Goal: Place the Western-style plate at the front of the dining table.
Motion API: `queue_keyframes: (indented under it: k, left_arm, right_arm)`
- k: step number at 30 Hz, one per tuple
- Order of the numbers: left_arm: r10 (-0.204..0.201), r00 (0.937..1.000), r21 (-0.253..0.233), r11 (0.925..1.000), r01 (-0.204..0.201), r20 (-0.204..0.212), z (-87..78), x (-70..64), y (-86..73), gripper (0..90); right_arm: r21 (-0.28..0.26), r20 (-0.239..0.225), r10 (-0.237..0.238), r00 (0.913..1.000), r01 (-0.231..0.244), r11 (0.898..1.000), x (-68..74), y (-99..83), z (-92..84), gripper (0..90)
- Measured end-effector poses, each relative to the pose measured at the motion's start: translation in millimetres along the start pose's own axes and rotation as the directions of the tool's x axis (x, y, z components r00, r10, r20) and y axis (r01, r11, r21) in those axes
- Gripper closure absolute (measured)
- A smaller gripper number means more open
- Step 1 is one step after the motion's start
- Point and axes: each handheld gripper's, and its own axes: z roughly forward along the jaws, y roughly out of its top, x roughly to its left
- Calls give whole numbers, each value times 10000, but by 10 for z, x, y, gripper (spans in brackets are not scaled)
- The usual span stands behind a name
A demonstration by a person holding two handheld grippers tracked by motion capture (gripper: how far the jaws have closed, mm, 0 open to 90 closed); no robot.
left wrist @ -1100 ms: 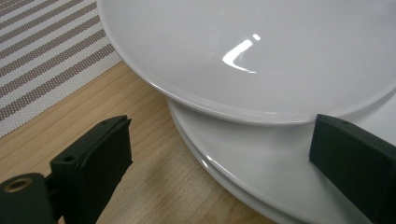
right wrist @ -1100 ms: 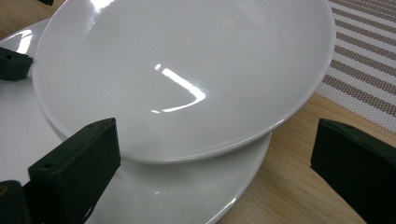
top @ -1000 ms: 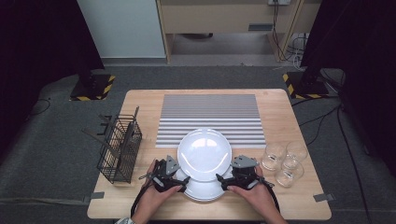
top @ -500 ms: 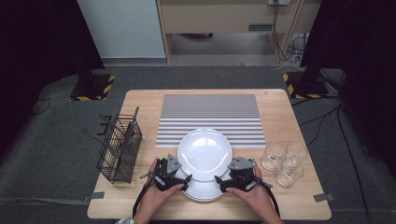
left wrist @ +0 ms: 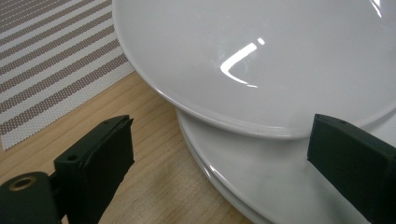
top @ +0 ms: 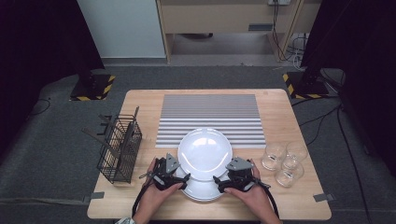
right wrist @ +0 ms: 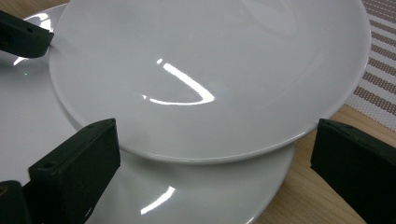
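The left gripper (top: 180,178) stands with its jaws wide apart, holding nothing, at the left edge of the upper white plate (top: 205,153). The right gripper (top: 223,181) is likewise spread wide and empty at that plate's right edge. The upper plate lies shifted toward the striped mat (top: 209,116), overlapping the lower plates (top: 201,190) on the wooden table (top: 140,100). A black wire basket (top: 119,149) stands left; three glasses (top: 284,161) sit right
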Motion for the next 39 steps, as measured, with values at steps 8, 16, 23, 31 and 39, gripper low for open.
queue_keyframes:
  k: [8, 16, 23, 31, 39]
  left_arm:
    - [214, 9997, 107, 9997, -215, 146, 15, -37, 2, 65]
    - [82, 10000, 50, 10000, -82, -55, 11, -9, -3, 67]
    - [178, 9998, 79, 9998, -178, 10, 13, -13, -1, 74]
    - [177, 9998, 114, 9998, -176, -48, 17, -14, 6, 75]
    - [82, 9999, 46, 10000, -83, 82, 6, -10, 7, 80]
  right_arm:
    - [31, 31, 139, 9999, -139, 9999, -35, 2, 3, 5]
    - [60, 84, 173, 9998, -173, 9998, -20, -2, 12, 9]
    - [63, 35, 305, 9995, -305, 9995, -31, -4, 24, 5]
    - [99, 87, 546, 9985, -547, 9985, -73, -10, 22, 5]
    - [216, 18, 753, 9972, -754, 9969, -94, -18, 20, 5]
